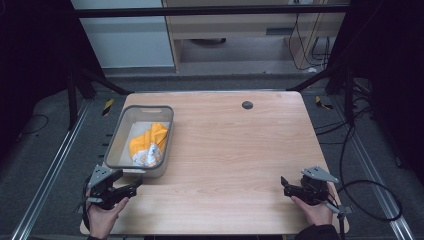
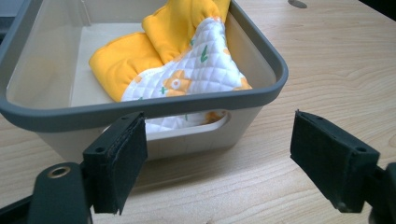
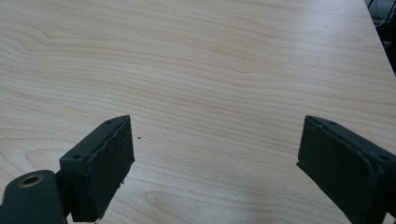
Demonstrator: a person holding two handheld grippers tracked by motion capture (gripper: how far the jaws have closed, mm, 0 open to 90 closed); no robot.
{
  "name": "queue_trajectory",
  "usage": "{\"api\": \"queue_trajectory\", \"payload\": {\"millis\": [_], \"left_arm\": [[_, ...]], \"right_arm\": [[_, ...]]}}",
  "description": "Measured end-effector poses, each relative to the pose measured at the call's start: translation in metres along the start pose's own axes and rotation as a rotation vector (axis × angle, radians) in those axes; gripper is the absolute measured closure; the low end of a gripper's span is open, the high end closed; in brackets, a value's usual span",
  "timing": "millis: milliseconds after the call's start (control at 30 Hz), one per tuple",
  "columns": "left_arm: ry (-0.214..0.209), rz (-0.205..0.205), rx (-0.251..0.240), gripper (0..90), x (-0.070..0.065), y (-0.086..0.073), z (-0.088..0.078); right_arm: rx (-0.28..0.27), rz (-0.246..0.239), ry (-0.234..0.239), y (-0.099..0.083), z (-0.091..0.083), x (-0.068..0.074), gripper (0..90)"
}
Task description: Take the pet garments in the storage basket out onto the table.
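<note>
Near the desk's (image 1: 240, 150) left edge, the yellow cloth (image 2: 187, 60) lies in the bin (image 2: 140, 109). My left gripper (image 2: 219, 154) gapes, empty, probably just short; I'd clear the rim first. Right gripper (image 3: 215, 163) idles open.

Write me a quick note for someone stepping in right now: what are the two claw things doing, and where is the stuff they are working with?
Left gripper: open, holding nothing, low over the table just in front of the grey bin.
Right gripper: open, holding nothing, over bare wood at the table's near right.
Yellow and white quilted cloth: lies crumpled inside the bin, against its right wall.
Done: nothing gripped so far.
Left: probably the left gripper reaches for the bin or the cloth; the right looks idle.
</note>
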State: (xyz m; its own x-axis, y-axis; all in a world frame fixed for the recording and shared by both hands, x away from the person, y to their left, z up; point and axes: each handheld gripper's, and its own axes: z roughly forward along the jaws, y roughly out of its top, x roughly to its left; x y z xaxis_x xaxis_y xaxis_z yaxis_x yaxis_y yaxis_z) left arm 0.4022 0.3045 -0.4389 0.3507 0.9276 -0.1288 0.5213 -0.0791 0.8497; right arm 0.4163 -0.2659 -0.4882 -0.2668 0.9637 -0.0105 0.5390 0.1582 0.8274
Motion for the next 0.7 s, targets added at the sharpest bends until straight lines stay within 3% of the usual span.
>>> {"api": "queue_trajectory", "payload": {"millis": [367,700], "left_arm": [[-0.021,0.027,-0.013,18.5,-0.008,0.017,0.001],[-0.023,0.074,-0.041,17.9,-0.015,0.046,0.006]], "right_arm": [[0.006,-0.002,-0.003,0.0,0.002,0.001,10.6],[0.002,-0.006,-0.008,-0.001,0.002,0.0,10.6]]}}
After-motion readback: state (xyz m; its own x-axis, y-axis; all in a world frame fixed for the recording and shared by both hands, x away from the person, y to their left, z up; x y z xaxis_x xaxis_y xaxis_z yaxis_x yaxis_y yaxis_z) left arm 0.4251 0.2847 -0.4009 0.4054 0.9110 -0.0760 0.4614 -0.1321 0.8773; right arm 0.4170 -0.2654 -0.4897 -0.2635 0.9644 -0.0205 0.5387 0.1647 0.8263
